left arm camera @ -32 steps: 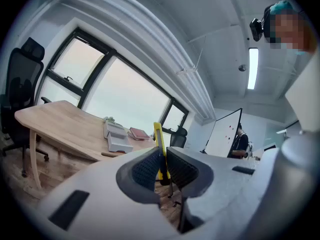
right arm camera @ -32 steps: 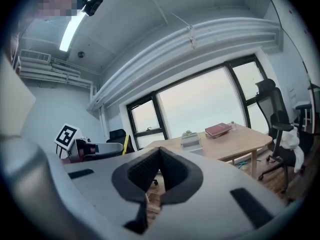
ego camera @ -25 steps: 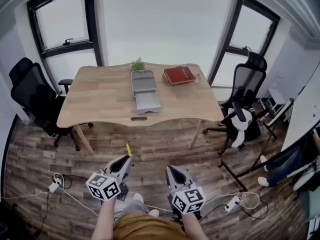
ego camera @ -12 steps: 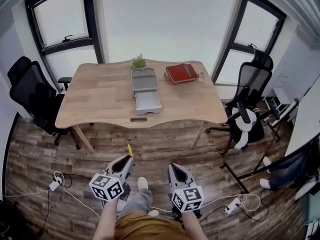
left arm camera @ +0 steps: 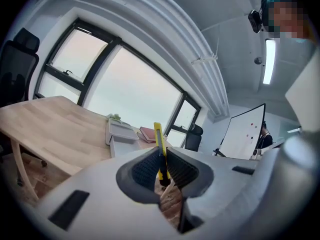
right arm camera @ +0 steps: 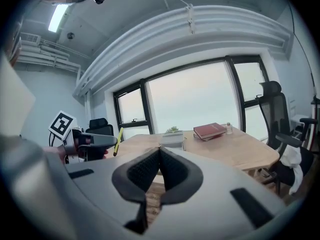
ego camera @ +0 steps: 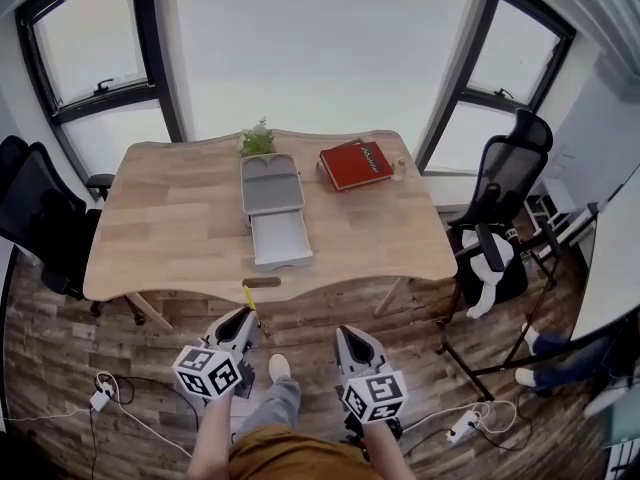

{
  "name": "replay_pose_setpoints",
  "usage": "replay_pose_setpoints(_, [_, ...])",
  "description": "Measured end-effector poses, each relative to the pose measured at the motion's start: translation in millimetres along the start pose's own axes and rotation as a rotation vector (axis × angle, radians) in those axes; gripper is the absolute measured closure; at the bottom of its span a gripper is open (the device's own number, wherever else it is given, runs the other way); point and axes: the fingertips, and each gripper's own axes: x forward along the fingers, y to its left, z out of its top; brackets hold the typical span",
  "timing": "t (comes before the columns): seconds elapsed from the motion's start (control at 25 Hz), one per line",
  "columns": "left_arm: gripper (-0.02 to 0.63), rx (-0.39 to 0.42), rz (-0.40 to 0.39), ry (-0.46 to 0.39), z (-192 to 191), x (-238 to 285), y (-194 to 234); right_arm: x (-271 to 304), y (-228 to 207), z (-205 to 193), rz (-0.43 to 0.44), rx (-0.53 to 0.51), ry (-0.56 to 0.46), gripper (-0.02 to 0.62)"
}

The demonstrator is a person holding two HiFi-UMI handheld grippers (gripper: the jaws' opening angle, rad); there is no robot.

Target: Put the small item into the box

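you stand back from the wooden table (ego camera: pixel 170 233), both grippers held low in front of you over the plank floor (ego camera: pixel 440 313), short of the table's near edge.

left gripper (ego camera: pixel 242 315): your claw is clamped on the slim yellow item (ego camera: pixel 248 296). in the left gripper view the item (left arm camera: pixel 159 146) stands upright between the ribbed pads (left arm camera: pixel 145 169), its lower end pinched and most of its length sticking out past the tips. the right gripper view shows the same item (right arm camera: pixel 118 140) from the side, tilted slightly and poking up out of your left claw.

right gripper (ego camera: pixel 347 334): pads pressed together, nothing between them. it sits just beside the left one, pointing at the table.

grey box (ego camera: pixel 270 181): on the table, near its middle, long axis running away from you. its drawer (ego camera: pixel 280 240) is pulled out toward you; from here i can't tell what is inside. the yellow item is well apart from the box, off the table.

also on the table: a red book (ego camera: pixel 357 163) to the right of the box and a small plant (ego camera: pixel 257 138) just behind it. a black office chair (ego camera: pixel 505 183) stands at the table's right end.
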Motion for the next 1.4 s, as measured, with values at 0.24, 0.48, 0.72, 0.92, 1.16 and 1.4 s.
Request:
replay_pose_setpoints(0.24, [0.560, 0.003, -0.028, 0.020, 55.1, 96.3, 51.9, 98.4, -43.1, 42.9, -0.025, 0.018, 0.004, 0.592])
replay_pose_setpoints(0.48, [0.560, -0.069, -0.002, 0.056, 85.0, 160.0, 106.4, 176.7, -71.9, 78.3, -0.040, 0.055, -0.035, 0.591])
replay_pose_setpoints(0.72, [0.560, -0.120, -0.030, 0.045, 99.9, 180.8, 130.9, 206.8, -83.9, 93.0, -0.073, 0.048, -0.047, 0.591])
replay_pose_setpoints(0.92, [0.560, -0.113, -0.059, 0.033, 110.9, 195.2, 132.7, 215.3, -87.3, 101.4, -0.087, 0.033, -0.057, 0.591])
replay_pose_setpoints(1.16, [0.560, -0.083, -0.094, 0.020, 127.0, 207.3, 127.6, 231.2, -84.9, 110.2, -0.068, 0.016, -0.075, 0.592])
replay_pose_setpoints(1.4, [0.560, -0.048, -0.083, 0.017, 138.9, 213.5, 133.5, 249.2, -79.6, 119.7, -0.022, -0.002, -0.079, 0.592])
